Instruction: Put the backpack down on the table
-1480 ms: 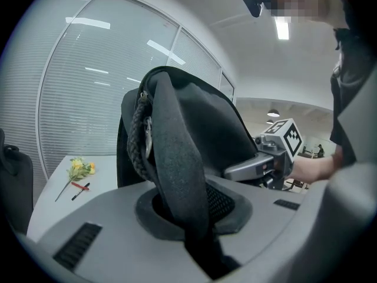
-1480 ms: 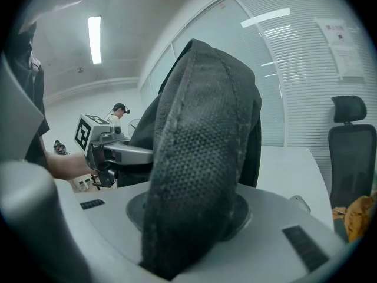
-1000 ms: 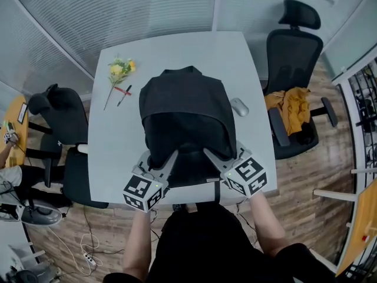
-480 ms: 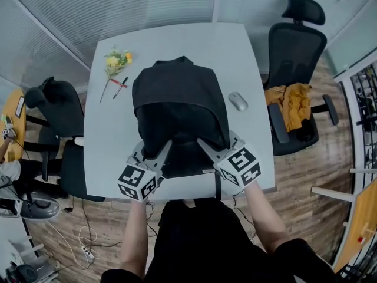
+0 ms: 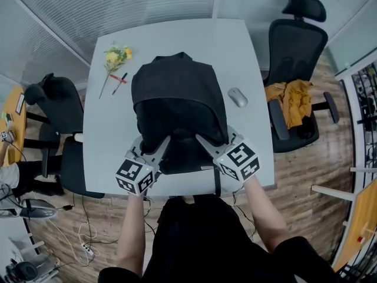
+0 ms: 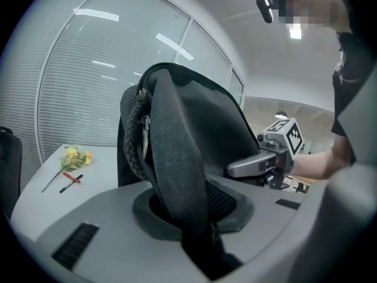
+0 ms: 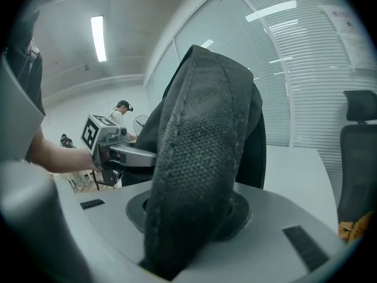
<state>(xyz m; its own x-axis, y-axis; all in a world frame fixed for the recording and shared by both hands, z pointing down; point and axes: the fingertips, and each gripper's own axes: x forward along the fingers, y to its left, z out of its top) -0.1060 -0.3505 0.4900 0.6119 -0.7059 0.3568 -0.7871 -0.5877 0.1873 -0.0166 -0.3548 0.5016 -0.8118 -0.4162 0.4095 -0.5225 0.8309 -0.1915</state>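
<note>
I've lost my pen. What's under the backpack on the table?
The backpack covers whatever lies beneath it on the table. A pen shows in the open, beside a flower at its far left.

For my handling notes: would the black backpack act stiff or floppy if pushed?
Probably floppy: the backpack looks like soft fabric, its padded strap bending limply. Upright and tall, it might sag or tip over. Weight unclear.

Matt black cloth backpack (image 5: 177, 93), smooth pale table (image 5: 112, 134)
</note>
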